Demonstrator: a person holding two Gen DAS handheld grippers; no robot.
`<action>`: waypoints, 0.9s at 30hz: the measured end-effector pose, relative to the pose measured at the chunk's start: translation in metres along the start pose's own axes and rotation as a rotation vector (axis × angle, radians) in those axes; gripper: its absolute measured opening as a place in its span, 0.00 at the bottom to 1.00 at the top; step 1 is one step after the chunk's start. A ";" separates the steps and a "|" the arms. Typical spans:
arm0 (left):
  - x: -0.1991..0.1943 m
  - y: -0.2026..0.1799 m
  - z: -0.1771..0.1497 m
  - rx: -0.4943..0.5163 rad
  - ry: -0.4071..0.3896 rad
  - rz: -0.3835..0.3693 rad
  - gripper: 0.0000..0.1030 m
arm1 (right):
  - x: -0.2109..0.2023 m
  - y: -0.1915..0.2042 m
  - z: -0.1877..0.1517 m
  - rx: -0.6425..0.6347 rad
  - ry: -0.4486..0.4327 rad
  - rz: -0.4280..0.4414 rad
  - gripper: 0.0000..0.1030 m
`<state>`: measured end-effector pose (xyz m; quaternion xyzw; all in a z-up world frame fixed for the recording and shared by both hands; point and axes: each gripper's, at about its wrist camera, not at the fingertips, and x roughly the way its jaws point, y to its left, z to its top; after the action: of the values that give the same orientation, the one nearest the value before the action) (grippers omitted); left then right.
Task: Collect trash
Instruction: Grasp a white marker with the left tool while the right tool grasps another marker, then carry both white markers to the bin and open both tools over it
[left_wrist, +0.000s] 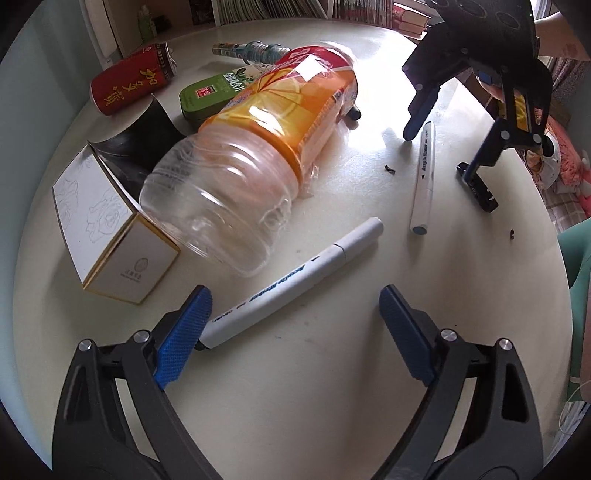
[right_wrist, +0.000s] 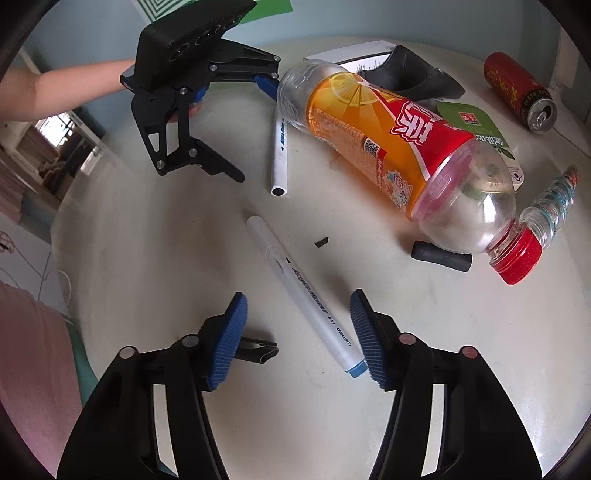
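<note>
A large empty plastic bottle (left_wrist: 258, 147) with an orange and red label lies on its side on the round white table (left_wrist: 314, 369); it also shows in the right wrist view (right_wrist: 388, 147). A white marker (left_wrist: 291, 284) lies between my left gripper's (left_wrist: 295, 314) open fingers, its end by the left fingertip. My right gripper (right_wrist: 299, 325) is open around a second white marker (right_wrist: 306, 295). A red can (left_wrist: 129, 83), a green carton (left_wrist: 210, 96) and a small crushed bottle (left_wrist: 255, 50) lie behind the big bottle.
A white and gold box (left_wrist: 110, 229) and a black wrapper (left_wrist: 144, 140) sit left of the bottle. A black cylinder (right_wrist: 441, 256) lies by the bottle's red cap (right_wrist: 521, 258). Small dark scraps (right_wrist: 321, 242) lie on the table. Bookshelves (left_wrist: 295, 7) stand behind.
</note>
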<state>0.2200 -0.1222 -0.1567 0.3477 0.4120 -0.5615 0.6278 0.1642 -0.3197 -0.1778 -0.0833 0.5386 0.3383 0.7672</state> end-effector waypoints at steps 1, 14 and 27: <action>-0.002 -0.002 -0.001 -0.010 -0.002 0.005 0.82 | 0.000 0.001 0.000 -0.009 -0.002 -0.003 0.45; -0.013 -0.015 0.000 -0.071 -0.017 -0.008 0.11 | 0.008 0.022 -0.006 -0.203 -0.024 -0.161 0.13; -0.045 -0.023 0.009 -0.105 -0.058 -0.005 0.11 | -0.035 0.024 -0.008 -0.142 -0.059 -0.135 0.13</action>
<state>0.1973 -0.1143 -0.1119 0.2968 0.4234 -0.5503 0.6556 0.1363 -0.3207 -0.1444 -0.1636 0.4834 0.3254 0.7960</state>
